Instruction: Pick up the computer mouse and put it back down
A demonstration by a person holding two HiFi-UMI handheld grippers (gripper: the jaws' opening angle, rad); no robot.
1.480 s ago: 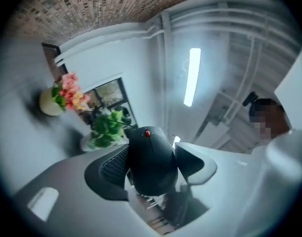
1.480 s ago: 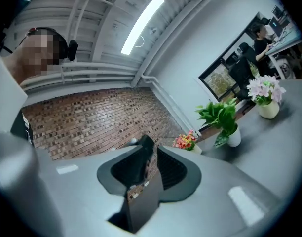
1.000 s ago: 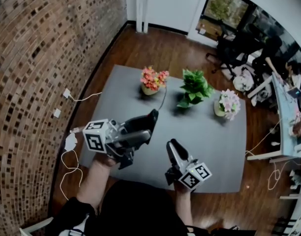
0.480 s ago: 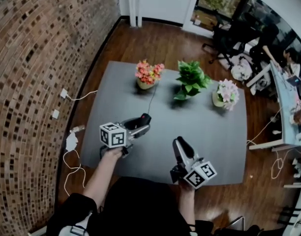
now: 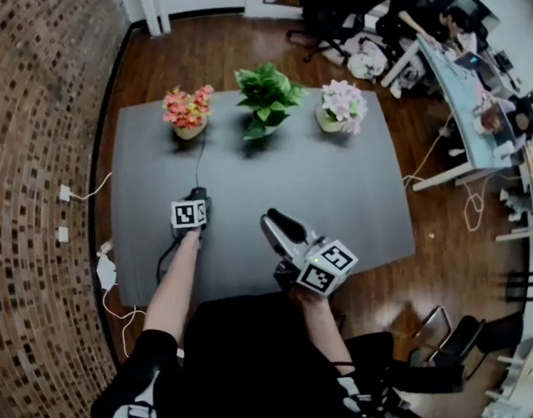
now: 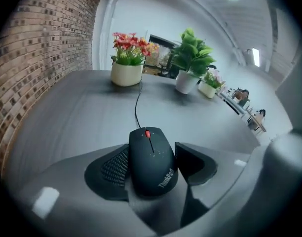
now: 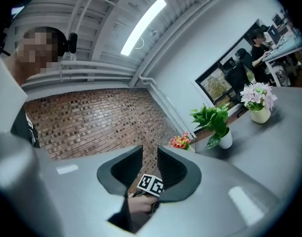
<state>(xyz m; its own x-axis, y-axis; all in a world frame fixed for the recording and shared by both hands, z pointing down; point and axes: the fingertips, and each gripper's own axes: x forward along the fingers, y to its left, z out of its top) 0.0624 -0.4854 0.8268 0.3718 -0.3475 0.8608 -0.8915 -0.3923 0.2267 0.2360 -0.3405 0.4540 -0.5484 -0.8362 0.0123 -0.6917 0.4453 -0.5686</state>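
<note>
— Where is the black wired computer mouse (image 6: 152,159) to be found?
— It is laid flat on the grey tabletop (image 5: 336,190), towards the left side, between the jaws of the left gripper (image 5: 199,198). Its thin black cable (image 6: 137,107) is led away towards the cream pot of red and pink flowers (image 6: 126,65).
— Is it gripped?
— No squeeze is seen. The jaws are spread wide, one set close beside each flank of the mouse.
— And the right gripper (image 5: 273,225)?
— It is held over the near part of the table, well apart from the mouse. A narrow gap is seen between its jaws, and nothing is carried there.
</note>
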